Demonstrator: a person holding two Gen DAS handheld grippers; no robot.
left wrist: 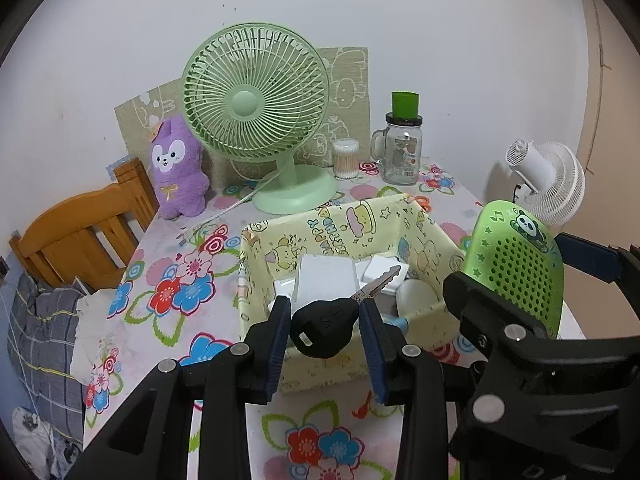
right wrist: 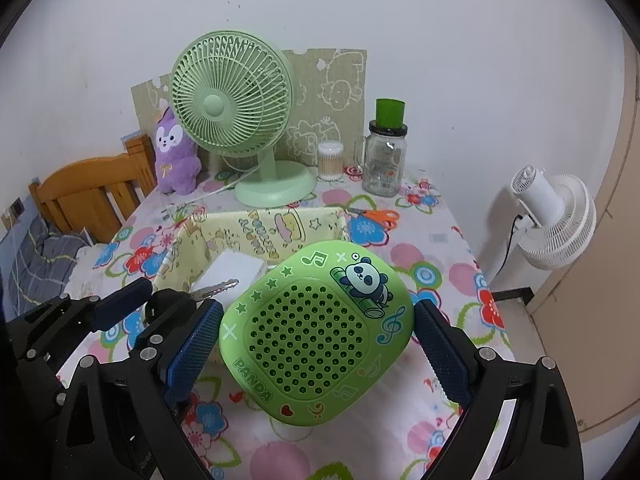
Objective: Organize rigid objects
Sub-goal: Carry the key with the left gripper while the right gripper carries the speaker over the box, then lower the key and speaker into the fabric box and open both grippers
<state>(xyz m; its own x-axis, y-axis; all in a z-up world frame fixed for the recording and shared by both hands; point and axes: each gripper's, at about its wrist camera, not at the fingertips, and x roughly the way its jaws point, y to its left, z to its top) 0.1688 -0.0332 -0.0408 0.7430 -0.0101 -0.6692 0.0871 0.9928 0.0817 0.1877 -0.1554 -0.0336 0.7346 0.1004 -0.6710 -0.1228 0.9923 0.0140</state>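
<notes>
From the left wrist camera, the left gripper (left wrist: 325,312) is clenching the black head of a key (left wrist: 326,326) between its blue pads, the metal blade pointing forward over the near wall of a yellow cartoon-print box (left wrist: 320,224) that is sitting on the flowered tablecloth (left wrist: 168,280); white blocks (left wrist: 326,280) are lying inside the box; a green desk fan (left wrist: 256,104), a purple plush toy (left wrist: 178,168), a tub of cotton swabs (left wrist: 346,158) and a glass jar (left wrist: 402,156) are standing behind it; the right gripper (left wrist: 516,292) is showing at the right edge. From the right wrist camera, the right gripper (right wrist: 318,330) is gripping a green panda speaker (right wrist: 316,332) by its two sides, holding it tilted above the tablecloth (right wrist: 436,240), just right of the box (right wrist: 256,232); the left gripper (right wrist: 172,300) is holding the key (right wrist: 214,289) over the box; orange scissors (right wrist: 376,216) are lying beyond the box's far right corner; a white fan (right wrist: 556,224) is standing off the table to the right.
</notes>
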